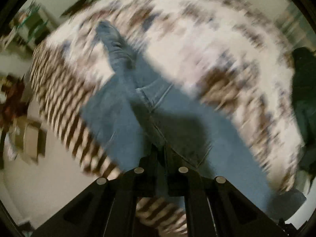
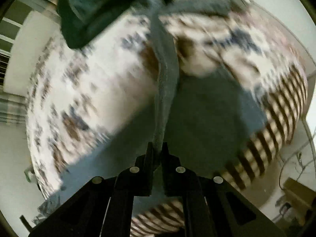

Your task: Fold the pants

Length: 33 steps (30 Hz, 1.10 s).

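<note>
Blue jeans hang and drape over a bed with a white, brown and blue patterned cover. My left gripper is shut on a fold of the jeans, which run away from it toward the far leg end. My right gripper is shut on a bunched ridge of the same jeans, which rises straight up the view. Both views are motion-blurred.
The bed's striped side drops to a pale floor. A dark green cushion or bedding lies at the bed's far end. Cardboard boxes and cluttered furniture stand on the floor to the left; cables lie to the right.
</note>
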Motion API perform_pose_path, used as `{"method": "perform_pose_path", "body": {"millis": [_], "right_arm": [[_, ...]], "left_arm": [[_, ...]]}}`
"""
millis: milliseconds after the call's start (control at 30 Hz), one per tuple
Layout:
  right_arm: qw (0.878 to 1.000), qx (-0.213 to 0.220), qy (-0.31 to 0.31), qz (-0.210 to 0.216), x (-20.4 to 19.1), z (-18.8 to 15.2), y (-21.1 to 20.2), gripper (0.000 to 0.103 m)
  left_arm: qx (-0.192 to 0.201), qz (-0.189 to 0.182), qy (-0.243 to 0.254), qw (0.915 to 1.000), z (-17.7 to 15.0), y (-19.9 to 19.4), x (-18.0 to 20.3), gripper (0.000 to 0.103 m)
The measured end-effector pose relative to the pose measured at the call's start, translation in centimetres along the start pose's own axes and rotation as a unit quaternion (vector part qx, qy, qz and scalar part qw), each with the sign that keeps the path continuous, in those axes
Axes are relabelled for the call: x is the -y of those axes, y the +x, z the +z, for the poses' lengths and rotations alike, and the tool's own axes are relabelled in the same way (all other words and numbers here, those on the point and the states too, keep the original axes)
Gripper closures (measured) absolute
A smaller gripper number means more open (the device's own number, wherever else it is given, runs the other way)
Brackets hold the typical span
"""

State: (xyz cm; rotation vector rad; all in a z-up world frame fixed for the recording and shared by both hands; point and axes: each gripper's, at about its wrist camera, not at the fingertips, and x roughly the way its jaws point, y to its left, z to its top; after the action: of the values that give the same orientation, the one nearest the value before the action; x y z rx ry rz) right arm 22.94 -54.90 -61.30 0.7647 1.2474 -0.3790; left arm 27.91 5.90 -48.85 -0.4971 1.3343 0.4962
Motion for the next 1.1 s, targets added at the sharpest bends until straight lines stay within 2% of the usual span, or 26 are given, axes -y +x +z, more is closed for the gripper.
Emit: {"method": "perform_pose_path", "body": {"millis": [100, 200, 267, 333, 433, 467, 500, 567, 633, 700, 767, 800, 833, 867, 1000, 1100], "right_arm": [[1.000, -0.013, 0.008, -0.021, 4.6, -2.3, 2.0, 0.097], [0.999, -0.020, 0.008, -0.048, 9.1, -2.6, 3.2, 0.097], [0.998, -0.052, 0.031, -0.034, 11.9, -2.4, 3.7, 0.096], [0.997, -0.054, 0.043, -0.015, 13.8, -2.0, 2.5, 0.092], [0.998, -0.009, 0.057, 0.012, 16.2, -0.5, -0.5, 0.050], [0.998, 0.002, 0.065, 0.015, 16.8, 0.1, -1.0, 0.049], [0.997, 0.010, 0.078, 0.015, 17.8, 0.9, -1.2, 0.049], [0.995, 0.018, 0.101, 0.007, 19.2, 2.4, -1.0, 0.049], [0.991, 0.017, 0.130, -0.003, 20.5, 3.7, 0.0, 0.049], [0.989, 0.013, 0.144, -0.009, 21.0, 4.6, 1.1, 0.049], [0.987, 0.000, 0.157, -0.034, 21.5, 5.3, 2.4, 0.049], [0.985, -0.001, 0.166, -0.035, 21.9, 5.2, 2.7, 0.050], [0.985, 0.004, 0.169, -0.026, 22.3, 5.0, 2.9, 0.064], [0.987, 0.007, 0.160, -0.028, 22.2, 5.1, 2.9, 0.100], [0.992, 0.062, 0.100, -0.039, 21.0, 4.2, 0.6, 0.101], [0.991, 0.079, 0.106, -0.018, 20.5, 3.6, -1.6, 0.101]], "left_arm": [[-0.034, 0.012, -0.019, 0.9992, -2.7, 5.3, -2.4, 0.099], [-0.044, 0.012, -0.024, 0.9987, -3.7, 8.9, -3.0, 0.097], [-0.043, 0.018, -0.017, 0.9988, -3.6, 9.8, -2.7, 0.095], [-0.028, 0.016, -0.010, 0.9994, -3.7, 9.2, -2.2, 0.095], [-0.008, 0.013, -0.010, 0.9998, -3.9, 7.5, -1.6, 0.088], [-0.005, 0.011, -0.014, 0.9998, -4.2, 6.9, -1.8, 0.074], [-0.003, 0.008, -0.017, 0.9998, -4.4, 6.6, -1.8, 0.050], [0.000, 0.010, -0.023, 0.9997, -4.5, 6.1, -0.9, 0.016], [0.008, 0.014, -0.020, 0.9997, -4.9, 5.7, 0.0, 0.016], [0.017, 0.024, 0.001, 0.9996, -5.3, 5.4, 1.3, 0.016], [0.013, 0.029, 0.025, 0.9992, -5.6, 5.7, 2.7, 0.016], [0.009, 0.032, 0.035, 0.9988, -5.8, 6.0, 3.3, 0.016], [0.006, 0.031, 0.044, 0.9985, -6.2, 6.1, 4.0, 0.016], [0.002, 0.031, 0.054, 0.9981, -6.5, 6.3, 4.8, 0.016], [-0.005, 0.036, 0.096, 0.9948, -7.9, 6.8, 7.5, 0.016], [-0.010, 0.034, 0.118, 0.9924, -8.5, 6.9, 8.7, 0.016]]}}
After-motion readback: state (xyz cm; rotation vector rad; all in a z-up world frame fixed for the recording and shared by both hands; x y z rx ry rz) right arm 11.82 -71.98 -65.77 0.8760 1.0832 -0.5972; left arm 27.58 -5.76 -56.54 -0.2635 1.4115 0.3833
